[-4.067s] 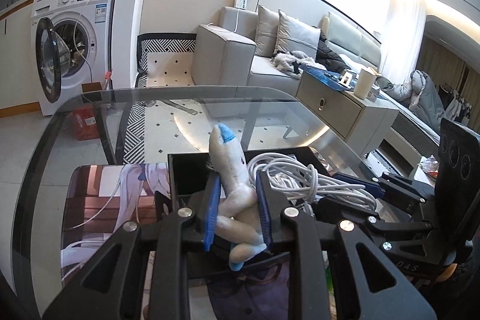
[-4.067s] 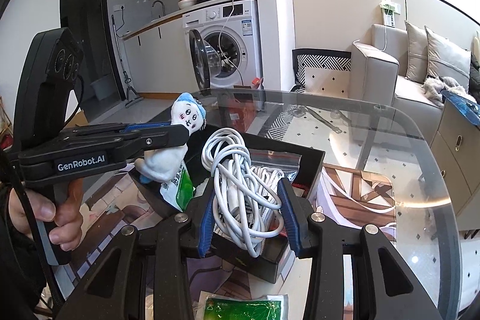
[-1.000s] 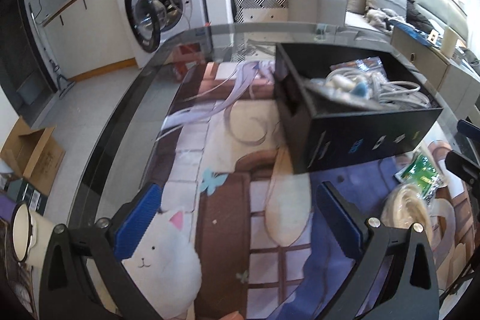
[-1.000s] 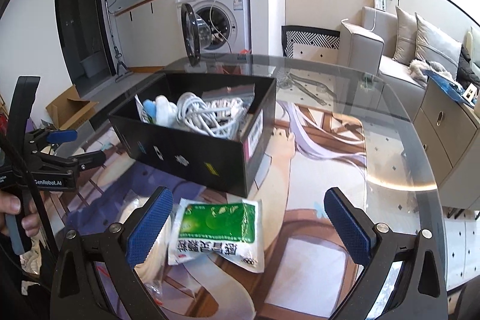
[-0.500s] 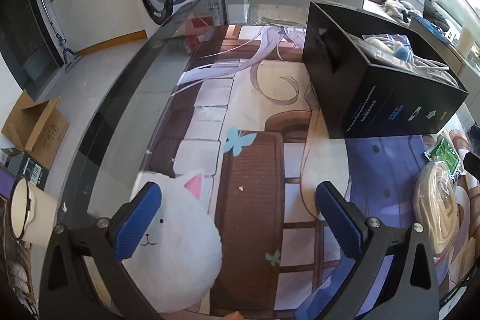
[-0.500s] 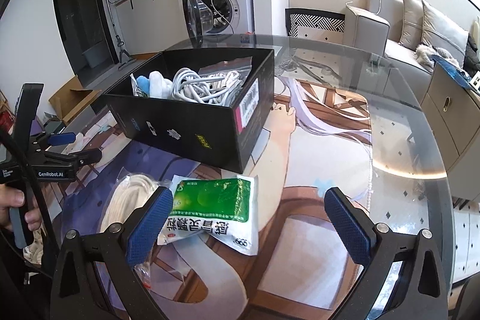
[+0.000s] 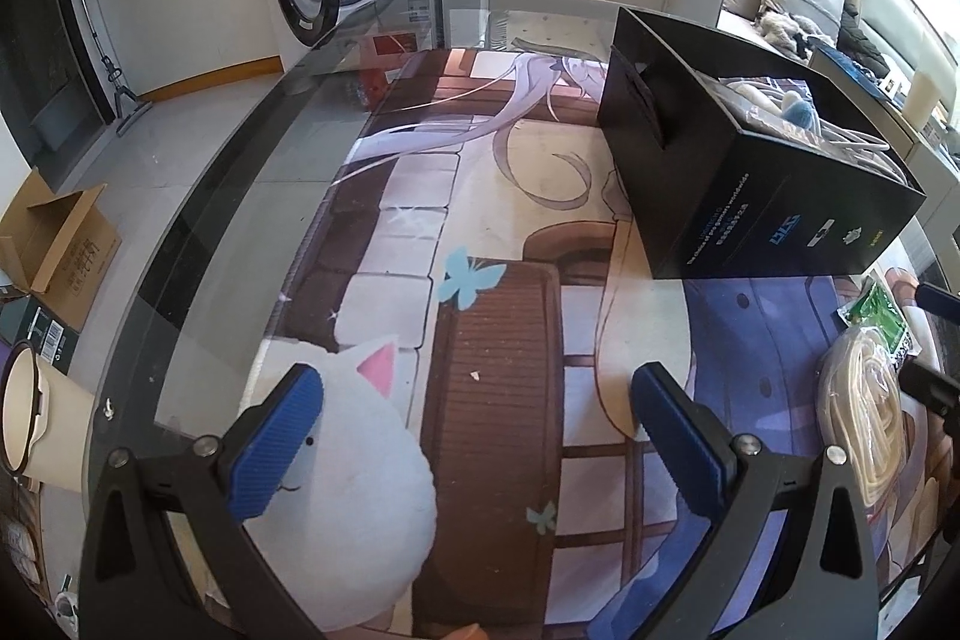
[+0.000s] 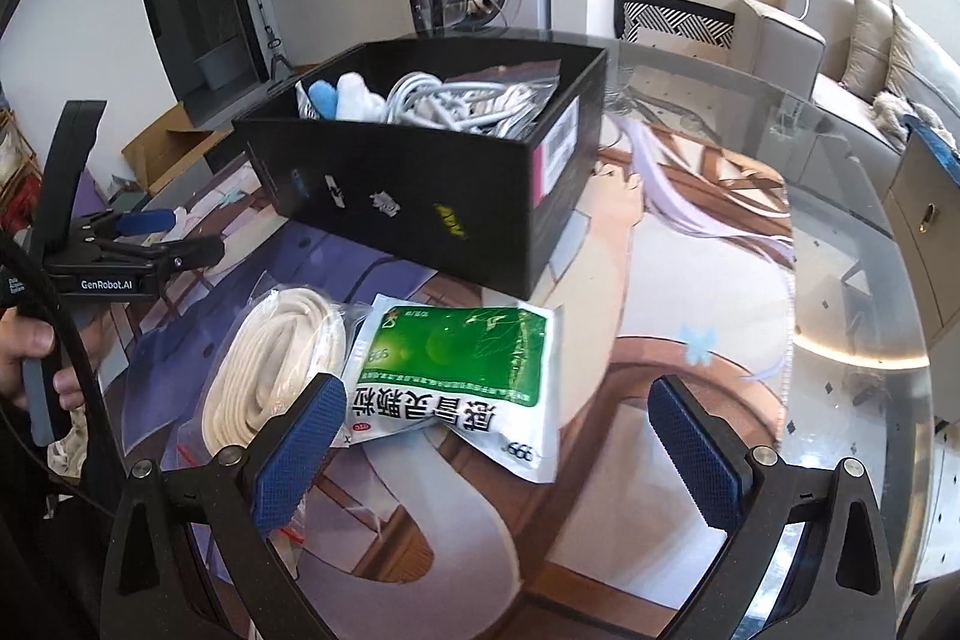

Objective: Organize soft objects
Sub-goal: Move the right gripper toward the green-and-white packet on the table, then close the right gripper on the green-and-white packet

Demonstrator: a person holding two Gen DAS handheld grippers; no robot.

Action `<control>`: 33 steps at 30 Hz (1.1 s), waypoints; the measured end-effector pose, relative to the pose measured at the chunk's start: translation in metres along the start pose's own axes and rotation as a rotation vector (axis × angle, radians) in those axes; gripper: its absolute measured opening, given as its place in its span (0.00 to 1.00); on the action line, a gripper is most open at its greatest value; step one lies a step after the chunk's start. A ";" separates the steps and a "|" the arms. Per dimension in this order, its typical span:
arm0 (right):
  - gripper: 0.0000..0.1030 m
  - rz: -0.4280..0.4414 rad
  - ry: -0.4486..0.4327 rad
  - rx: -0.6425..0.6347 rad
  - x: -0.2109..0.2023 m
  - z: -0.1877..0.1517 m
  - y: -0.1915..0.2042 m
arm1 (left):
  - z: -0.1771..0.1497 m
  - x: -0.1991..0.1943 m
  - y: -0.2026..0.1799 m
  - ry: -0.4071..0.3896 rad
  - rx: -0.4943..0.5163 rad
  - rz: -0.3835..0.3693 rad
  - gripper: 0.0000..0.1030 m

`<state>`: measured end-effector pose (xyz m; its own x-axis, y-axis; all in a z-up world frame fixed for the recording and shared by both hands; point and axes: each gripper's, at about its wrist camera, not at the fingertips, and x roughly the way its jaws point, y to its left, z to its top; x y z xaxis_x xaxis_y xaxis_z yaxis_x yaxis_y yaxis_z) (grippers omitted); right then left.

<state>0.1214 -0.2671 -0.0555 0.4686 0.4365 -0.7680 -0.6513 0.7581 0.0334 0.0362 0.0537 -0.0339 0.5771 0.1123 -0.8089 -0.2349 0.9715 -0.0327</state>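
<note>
**Both grippers empty, three soft things left outside the box**

Left wrist view: the left gripper is spread wide and holds nothing, low over the glass table. A white cat plush lies against its left finger, likely the next pick, being nearest. The black box stands well beyond, at the right; its contents are mostly hidden by its wall. A bagged cream cord coil is cut off at the right edge.

Right wrist view: the right gripper is spread too, holding nothing, just above a green-and-white sachet lying beside the cord coil. The black box already holds white cables and a blue-and-white toy, partly buried. The left gripper shows side-on, so its opening is hard to judge here.
</note>
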 end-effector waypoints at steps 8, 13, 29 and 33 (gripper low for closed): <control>1.00 0.003 0.042 -0.008 0.010 0.004 0.006 | 0.001 0.000 -0.004 -0.002 0.010 -0.006 1.00; 1.00 -0.012 0.059 -0.026 0.016 0.010 0.013 | 0.002 0.000 -0.008 -0.005 0.020 -0.012 1.00; 0.72 -0.049 0.039 -0.041 0.018 0.018 0.017 | 0.000 -0.002 -0.014 -0.015 0.044 -0.019 1.00; 0.63 -0.047 0.030 -0.043 0.017 0.018 0.017 | -0.001 -0.003 -0.014 -0.014 0.043 -0.023 1.00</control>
<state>0.1290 -0.2379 -0.0568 0.4817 0.3851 -0.7872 -0.6544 0.7556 -0.0308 0.0375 0.0397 -0.0316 0.5929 0.0923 -0.8000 -0.1875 0.9819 -0.0256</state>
